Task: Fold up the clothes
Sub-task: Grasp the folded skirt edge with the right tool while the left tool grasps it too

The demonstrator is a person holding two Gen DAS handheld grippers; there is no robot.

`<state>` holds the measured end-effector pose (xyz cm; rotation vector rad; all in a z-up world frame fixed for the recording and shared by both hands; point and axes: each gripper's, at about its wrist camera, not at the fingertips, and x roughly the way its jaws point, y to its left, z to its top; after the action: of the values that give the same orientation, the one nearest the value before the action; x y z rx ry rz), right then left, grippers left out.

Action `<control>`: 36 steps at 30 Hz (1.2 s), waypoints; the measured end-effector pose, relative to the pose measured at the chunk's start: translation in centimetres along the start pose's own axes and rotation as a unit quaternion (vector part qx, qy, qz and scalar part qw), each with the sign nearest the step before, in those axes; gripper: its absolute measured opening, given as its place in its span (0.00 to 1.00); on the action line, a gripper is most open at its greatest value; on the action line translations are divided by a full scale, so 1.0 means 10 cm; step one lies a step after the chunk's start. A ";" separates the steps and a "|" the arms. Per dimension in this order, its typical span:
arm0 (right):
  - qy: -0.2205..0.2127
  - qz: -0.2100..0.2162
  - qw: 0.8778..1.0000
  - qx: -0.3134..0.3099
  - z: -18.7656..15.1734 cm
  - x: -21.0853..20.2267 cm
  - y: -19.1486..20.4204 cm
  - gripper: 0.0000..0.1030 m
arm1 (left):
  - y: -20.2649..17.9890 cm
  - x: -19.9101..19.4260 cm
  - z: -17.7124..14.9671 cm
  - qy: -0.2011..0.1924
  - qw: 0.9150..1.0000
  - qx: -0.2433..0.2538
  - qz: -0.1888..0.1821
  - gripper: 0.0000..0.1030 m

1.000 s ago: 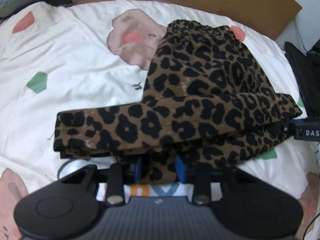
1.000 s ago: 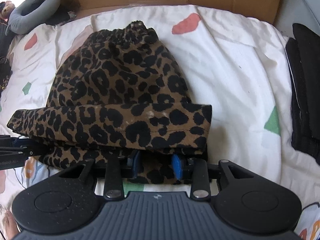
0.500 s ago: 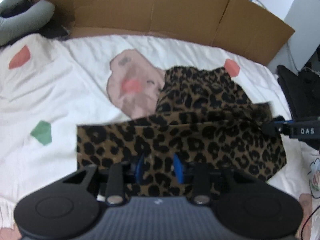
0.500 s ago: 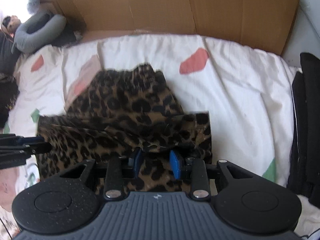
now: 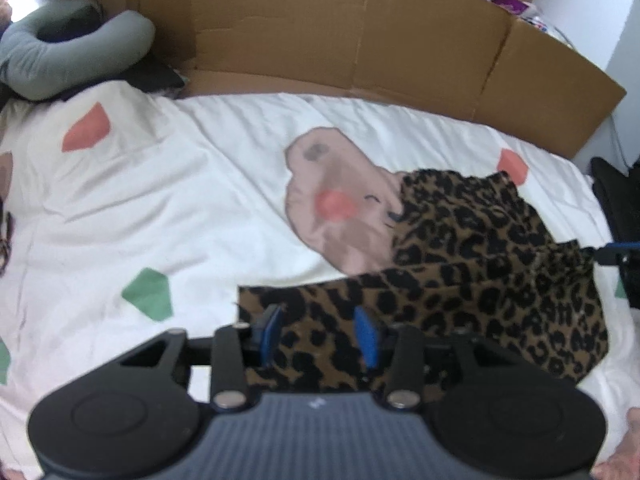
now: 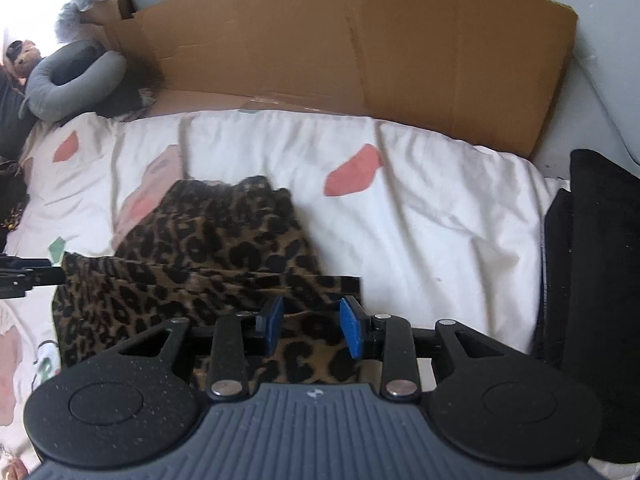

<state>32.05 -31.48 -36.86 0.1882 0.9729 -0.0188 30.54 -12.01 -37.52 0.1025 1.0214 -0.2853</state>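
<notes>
A leopard-print garment (image 5: 492,264) lies on the white patterned bedsheet (image 5: 180,216), its near folded edge lifted off the bed. My left gripper (image 5: 320,332) is shut on the left end of that edge, cloth between its blue pads (image 5: 366,336). My right gripper (image 6: 311,326) is shut on the right end of the same garment (image 6: 224,256), cloth between its blue pads (image 6: 351,330). The far waistband end rests on the sheet. Each gripper's tip shows at the other view's edge.
A cardboard wall (image 5: 360,32) stands along the bed's far side. A grey curved pillow (image 5: 68,52) lies at the far left. Black folded cloth (image 6: 592,264) is stacked at the right edge of the bed.
Both grippers have risen and drawn back with the garment's near edge. The folded edge came up off the bed and the garment now looks smaller and farther.
</notes>
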 end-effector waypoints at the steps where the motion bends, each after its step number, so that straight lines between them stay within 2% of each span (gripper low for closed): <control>1: 0.002 -0.005 1.000 0.000 0.00 0.02 -0.04 0.37 | 0.02 0.03 0.00 0.001 1.000 0.003 0.004 0.48; 4: 0.012 -0.020 1.000 -0.013 -0.03 0.08 -0.13 0.37 | 0.11 0.13 0.01 0.008 1.000 0.007 0.009 0.49; 11: 0.028 -0.019 0.999 -0.035 0.02 0.24 -0.11 0.36 | 0.30 0.32 0.02 0.023 1.000 -0.012 0.005 0.47; 12: 0.030 -0.019 0.999 -0.038 0.03 0.27 -0.11 0.27 | 0.31 0.33 0.02 0.025 1.000 -0.016 -0.001 0.44; 13: 0.032 -0.018 0.998 -0.041 0.05 0.29 -0.11 0.13 | 0.33 0.34 0.03 0.024 0.999 -0.020 -0.008 0.40; 15: 0.035 -0.019 0.998 -0.048 0.07 0.33 -0.10 0.01 | 0.35 0.35 0.04 0.024 0.999 -0.026 -0.012 0.35; 16: 0.031 -0.024 0.998 -0.051 0.10 0.32 -0.09 0.00 | 0.36 0.35 0.05 0.023 0.999 -0.028 -0.008 0.27; 19: 0.013 -0.034 0.998 -0.054 0.20 0.26 -0.09 0.00 | 0.40 0.34 0.05 0.024 0.999 -0.034 -0.001 0.13; 23: -0.002 -0.020 0.999 -0.043 0.26 0.14 -0.11 0.00 | 0.47 0.31 0.05 0.021 0.999 -0.049 0.001 0.08; 25: 0.005 0.002 0.999 -0.037 0.21 0.13 -0.13 0.03 | 0.50 0.30 0.04 0.018 0.998 -0.054 -0.001 0.08; 26: 0.011 0.006 0.999 -0.031 0.18 0.14 -0.15 0.08 | 0.51 0.29 0.04 0.018 0.998 -0.056 -0.003 0.08; 27: 0.015 0.010 1.000 -0.025 0.15 0.16 -0.16 0.30 | 0.51 0.29 0.04 0.017 0.998 -0.057 -0.004 0.08; 28: 0.015 0.003 1.000 -0.024 0.12 0.16 -0.17 0.47 | 0.52 0.30 0.04 0.018 0.998 -0.057 -0.006 0.08; 29: 0.015 -0.003 1.000 -0.023 0.09 0.17 -0.17 0.50 | 0.52 0.30 0.04 0.018 0.998 -0.058 -0.008 0.08; 32: 0.022 -0.004 1.000 -0.018 0.05 0.22 -0.19 0.50 | 0.53 0.32 0.04 0.021 0.998 -0.059 -0.012 0.13; 36: 0.040 0.006 0.999 -0.013 0.03 0.32 -0.19 0.47 | 0.53 0.37 0.03 0.026 0.998 -0.061 -0.016 0.27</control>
<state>33.94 -33.14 -39.64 0.1715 1.0502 0.0126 34.14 -7.73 -40.79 -0.0169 1.0906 -0.2487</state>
